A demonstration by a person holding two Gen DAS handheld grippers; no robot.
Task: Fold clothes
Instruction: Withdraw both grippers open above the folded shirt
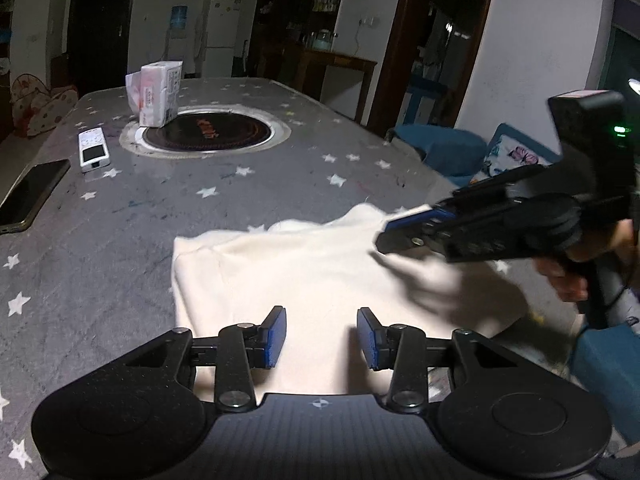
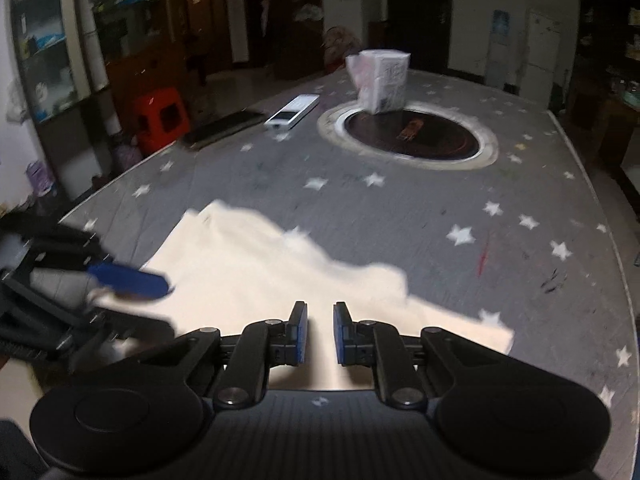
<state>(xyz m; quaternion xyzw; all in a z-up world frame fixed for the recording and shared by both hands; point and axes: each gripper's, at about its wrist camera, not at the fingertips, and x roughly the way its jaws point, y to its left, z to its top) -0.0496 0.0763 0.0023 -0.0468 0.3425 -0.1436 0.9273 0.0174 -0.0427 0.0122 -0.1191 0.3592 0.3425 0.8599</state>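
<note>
A cream garment (image 1: 304, 276) lies limp on the star-patterned worktop (image 1: 240, 184), likely light and floppy, best pinched at a corner; left tongs (image 1: 321, 338) wide, right tongs (image 2: 320, 334) narrow, both empty

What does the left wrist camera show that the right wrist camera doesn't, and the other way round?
Only the left wrist view shows the person's hand on the right gripper and a blue chair. Only the right wrist view shows a red stool and the garment's right corner. Both show the cream garment, the star-print tablecloth, the white remote, the wrapped package and the open left gripper.
</note>
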